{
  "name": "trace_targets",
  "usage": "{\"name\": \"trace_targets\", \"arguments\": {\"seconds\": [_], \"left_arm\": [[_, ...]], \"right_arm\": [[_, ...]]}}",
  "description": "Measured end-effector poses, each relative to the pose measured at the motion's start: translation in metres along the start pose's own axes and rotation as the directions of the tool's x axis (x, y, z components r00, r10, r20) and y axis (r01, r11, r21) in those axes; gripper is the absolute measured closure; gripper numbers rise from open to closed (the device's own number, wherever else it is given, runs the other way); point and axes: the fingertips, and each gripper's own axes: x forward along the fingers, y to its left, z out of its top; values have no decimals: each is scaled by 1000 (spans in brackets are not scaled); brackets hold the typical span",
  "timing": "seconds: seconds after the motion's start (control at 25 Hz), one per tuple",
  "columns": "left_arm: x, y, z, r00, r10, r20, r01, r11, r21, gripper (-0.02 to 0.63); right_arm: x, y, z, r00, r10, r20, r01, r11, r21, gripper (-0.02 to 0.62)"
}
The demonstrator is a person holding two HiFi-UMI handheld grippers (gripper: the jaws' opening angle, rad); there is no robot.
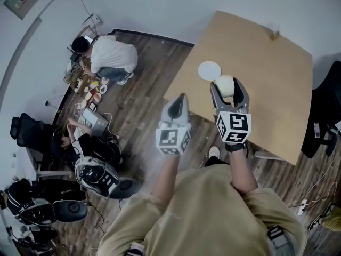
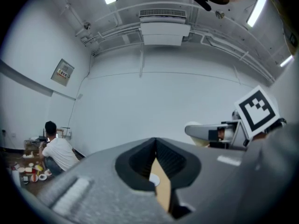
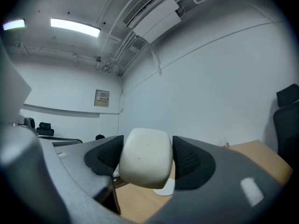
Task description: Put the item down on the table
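My right gripper is shut on a cream, rounded item and holds it above the wooden table, near the table's left edge. In the right gripper view the cream item fills the gap between the two dark pads. A white plate lies on the table just beyond the item; its rim shows below the item. My left gripper is shut with nothing in it, held over the floor just off the table's edge. Its jaws meet in the left gripper view.
A person in a white shirt crouches on the wood floor at far left beside small objects. Bags and gear lie along the left wall. A black chair stands at the table's right. A small brown object sits at the table's far edge.
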Motion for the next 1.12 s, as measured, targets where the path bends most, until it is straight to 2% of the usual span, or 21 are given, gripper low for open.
{"name": "trace_targets", "arguments": {"seconds": [0.16,0.28,0.48,0.88,1.12], "left_arm": [[35,-8,-9,1000,25,-19,-25,1000,-13,604],[56,-15,-18,999,32,-29,-32,999,8,604],[77,-4,-38,996,48,-75,-48,999,-1,604],[164,16,-80,989,-61,-136,58,998,-20,604],[218,44,-100,978,-90,-188,85,996,-35,604]], "right_arm": [[26,-30,-7,1000,25,-15,-25,999,26,265],[43,-52,-17,999,26,-22,-25,998,50,265],[61,-56,-40,996,50,-71,-46,998,50,265],[132,-72,-87,983,34,-179,-30,999,21,265],[185,-75,-109,968,29,-250,-29,1000,4,265]]}}
